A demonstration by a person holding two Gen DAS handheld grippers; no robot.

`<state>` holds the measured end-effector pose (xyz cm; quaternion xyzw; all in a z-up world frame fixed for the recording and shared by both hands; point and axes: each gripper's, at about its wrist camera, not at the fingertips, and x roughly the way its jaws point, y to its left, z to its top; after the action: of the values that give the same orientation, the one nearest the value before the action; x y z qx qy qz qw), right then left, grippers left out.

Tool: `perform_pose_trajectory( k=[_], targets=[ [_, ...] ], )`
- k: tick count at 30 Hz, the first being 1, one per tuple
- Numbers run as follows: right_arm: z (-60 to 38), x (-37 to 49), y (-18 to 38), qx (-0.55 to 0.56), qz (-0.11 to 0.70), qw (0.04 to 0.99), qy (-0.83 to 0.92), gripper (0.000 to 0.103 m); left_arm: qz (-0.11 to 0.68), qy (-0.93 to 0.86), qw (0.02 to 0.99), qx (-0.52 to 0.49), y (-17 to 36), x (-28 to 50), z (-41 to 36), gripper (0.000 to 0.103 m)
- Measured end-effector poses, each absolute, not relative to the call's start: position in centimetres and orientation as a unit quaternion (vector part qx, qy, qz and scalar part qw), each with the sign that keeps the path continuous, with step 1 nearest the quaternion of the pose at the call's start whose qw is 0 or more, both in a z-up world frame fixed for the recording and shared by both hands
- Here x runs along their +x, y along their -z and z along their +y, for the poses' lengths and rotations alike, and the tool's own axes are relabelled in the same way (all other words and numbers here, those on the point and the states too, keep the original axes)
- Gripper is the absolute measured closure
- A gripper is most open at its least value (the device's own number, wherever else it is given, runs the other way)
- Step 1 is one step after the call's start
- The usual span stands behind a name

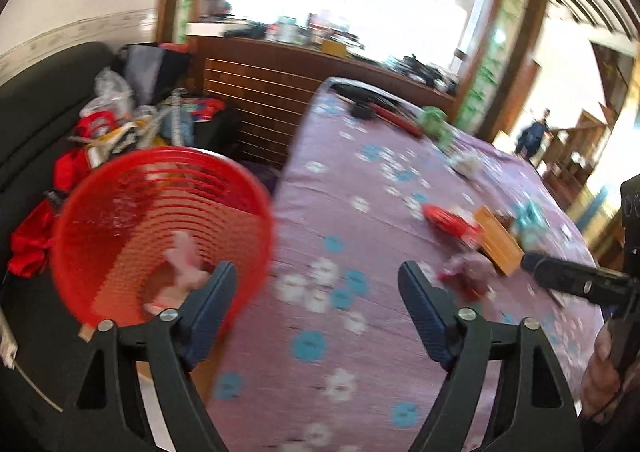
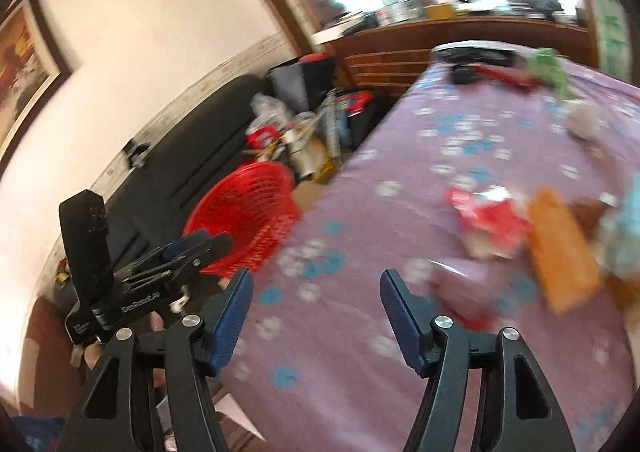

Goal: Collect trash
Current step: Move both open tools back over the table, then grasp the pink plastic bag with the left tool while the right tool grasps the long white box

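Table point(image 1: 352, 179): purple flowered cloth, litter left near its right edge — red wrapper point(image 1: 448, 219), orange packet point(image 1: 500, 248), crumpled scrap point(image 1: 468, 272).
Basket point(image 1: 160, 228): red, beside the table's left edge — 1 pink piece point(image 1: 184, 268) inside.
Left gripper point(image 1: 316, 292): fingers released, nothing between.
Right gripper point(image 2: 316, 304): fingers spread, empty.
Progress: judged barely begun; most trash remains.

purple floral tablecloth point(image 1: 360, 332) covers the table. dark sofa point(image 1: 36, 107) along the wall, piled with bags and clutter point(image 1: 120, 111). wooden slatted counter point(image 1: 260, 79) behind, small items on top, blurred. framed picture point(image 2: 24, 63) on the wall. person point(image 1: 534, 133) standing far off by the doorway
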<state>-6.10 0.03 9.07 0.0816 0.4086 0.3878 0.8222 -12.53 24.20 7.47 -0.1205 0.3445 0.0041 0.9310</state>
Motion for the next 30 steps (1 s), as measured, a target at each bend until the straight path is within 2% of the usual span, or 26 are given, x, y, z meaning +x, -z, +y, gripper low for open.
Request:
perform_pose_trajectory(
  k=[5, 11, 22, 26, 28, 29, 30],
  targets=[
    [-6.1, -6.3, -8.7, 0.117, 0.401, 0.844, -0.337, 0.032, 0.378, 0.051, 0.920, -0.093, -6.2, -10.4, 18.7, 0.020],
    [-12.4, -6.7, -7.9, 0.146, 0.396, 0.864, -0.272, 0.032, 0.406, 0.086, 0.907, -0.070, -5.1, -8.2, 13.6, 0.014],
    [-22.1, -6.9, -8.0, 0.188, 0.367, 0.893, -0.183, 0.032, 0.432, 0.084, 0.898, -0.008, -3.8, -2.8, 8.0, 0.011],
    [-25.5, -5.8, -7.6, 0.195, 0.366, 0.899, -0.143, 0.029, 0.431, 0.087, 0.898, 0.008, -2.9, -1.9, 6.9, 0.011],
    [-26.6, -4.9, -6.9, 0.195, 0.378, 0.895, -0.135, 0.027, 0.432, 0.090, 0.898, 0.009, -2.5, -1.7, 6.4, 0.015],
    [-27.0, -4.2, -6.2, 0.199, 0.388, 0.890, -0.134, 0.027, 0.433, 0.094, 0.896, 0.010, -2.4, -1.6, 6.1, 0.029],
    [-27.3, -3.8, -5.7, 0.201, 0.394, 0.887, -0.132, 0.027, 0.438, 0.097, 0.894, 0.011, -2.1, -1.5, 5.9, 0.048]
  ],
)
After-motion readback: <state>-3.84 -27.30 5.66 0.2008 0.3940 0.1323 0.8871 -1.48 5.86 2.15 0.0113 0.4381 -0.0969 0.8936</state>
